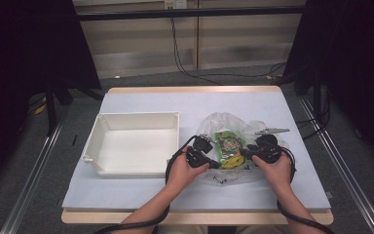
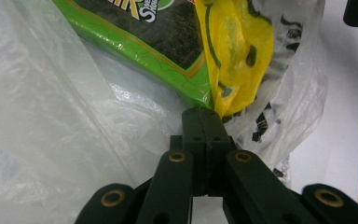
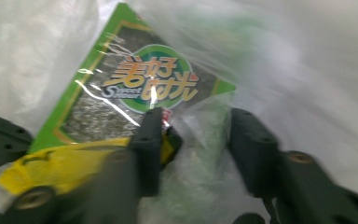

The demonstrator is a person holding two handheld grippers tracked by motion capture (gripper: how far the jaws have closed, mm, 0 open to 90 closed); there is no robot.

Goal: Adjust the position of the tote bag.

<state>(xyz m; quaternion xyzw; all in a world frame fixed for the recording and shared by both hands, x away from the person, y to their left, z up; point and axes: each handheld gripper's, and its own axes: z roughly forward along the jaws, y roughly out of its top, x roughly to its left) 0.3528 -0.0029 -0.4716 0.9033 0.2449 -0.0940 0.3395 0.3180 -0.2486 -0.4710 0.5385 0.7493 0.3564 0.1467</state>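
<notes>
An empty white tray (image 1: 132, 146) sits on a pale tabletop (image 1: 195, 100), at nine o'clock. A small grey metal clip (image 1: 271, 130) lies at three o'clock.

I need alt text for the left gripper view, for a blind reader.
The left gripper, jaws shut, pinches the edge of a clear plastic bag printed with a yellow smiley face. A green snack packet lies inside the bag.

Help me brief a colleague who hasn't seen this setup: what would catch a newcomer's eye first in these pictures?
The bright green snack packet with a yellow printed patch, inside a crumpled clear plastic bag at the table's middle right. Two hand-held black grippers flank it: the left gripper shut on the bag's edge, the right gripper with jaws apart around the film. An empty white rectangular plastic bin sits left.
</notes>
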